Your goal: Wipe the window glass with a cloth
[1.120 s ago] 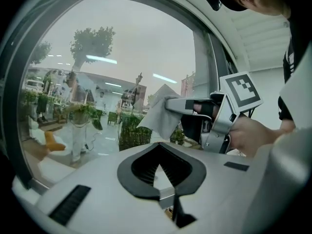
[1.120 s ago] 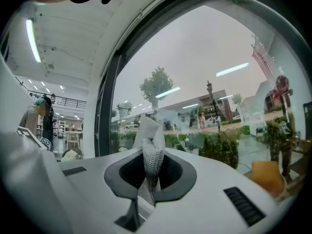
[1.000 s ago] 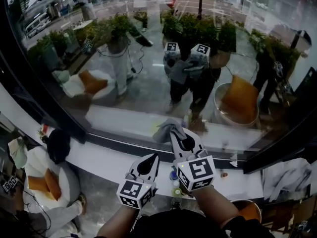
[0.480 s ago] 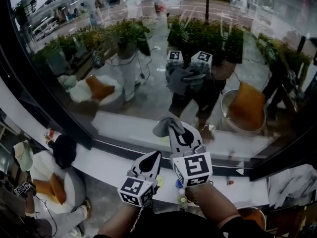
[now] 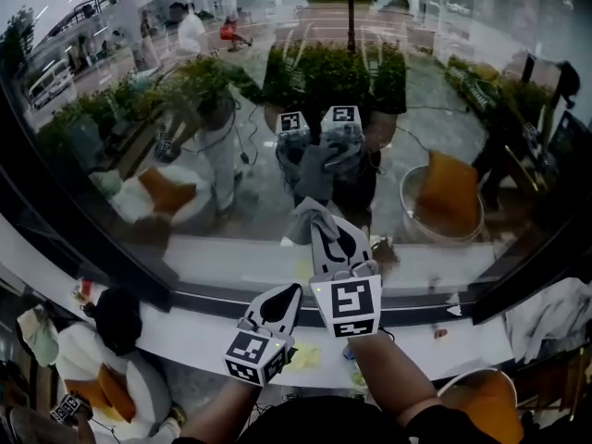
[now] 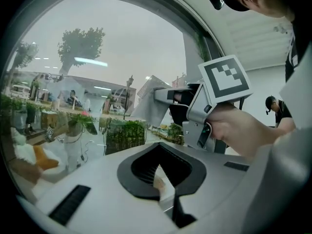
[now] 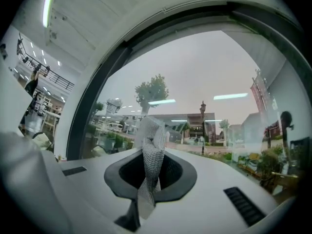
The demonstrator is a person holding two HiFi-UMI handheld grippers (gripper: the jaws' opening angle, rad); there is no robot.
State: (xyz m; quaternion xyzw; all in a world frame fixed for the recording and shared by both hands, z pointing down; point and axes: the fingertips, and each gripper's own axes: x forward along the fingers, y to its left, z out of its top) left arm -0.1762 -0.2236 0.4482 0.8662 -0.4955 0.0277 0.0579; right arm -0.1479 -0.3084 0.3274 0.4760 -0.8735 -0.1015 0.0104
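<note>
The window glass [image 5: 120, 35] curves across the whole head view, and it mirrors both grippers and the room. My right gripper [image 5: 322, 232] is raised against the lower part of the pane and is shut on a grey cloth [image 5: 304, 218], which bunches at the jaw tips and touches the glass. In the right gripper view the mesh-textured cloth [image 7: 150, 155] stands up between the closed jaws with the glass [image 7: 209, 67] just beyond. My left gripper [image 5: 286, 294] hangs lower, to the left of the right one, over the sill, shut and holding nothing. From the left gripper view the right gripper [image 6: 168, 95] and its cloth [image 6: 146, 104] show against the pane.
A white sill [image 5: 166, 326] runs below the glass, edged by a dark frame [image 5: 83, 234]. Small items lie on the sill near my right forearm [image 5: 356, 375]. A white rag [image 5: 555, 308] hangs at right. A chair with orange cushions [image 5: 92, 387] stands at lower left. A person [image 6: 277, 112] stands behind.
My right gripper has carried the cloth a little higher up the glass. The left gripper has kept its place below it, still shut.
</note>
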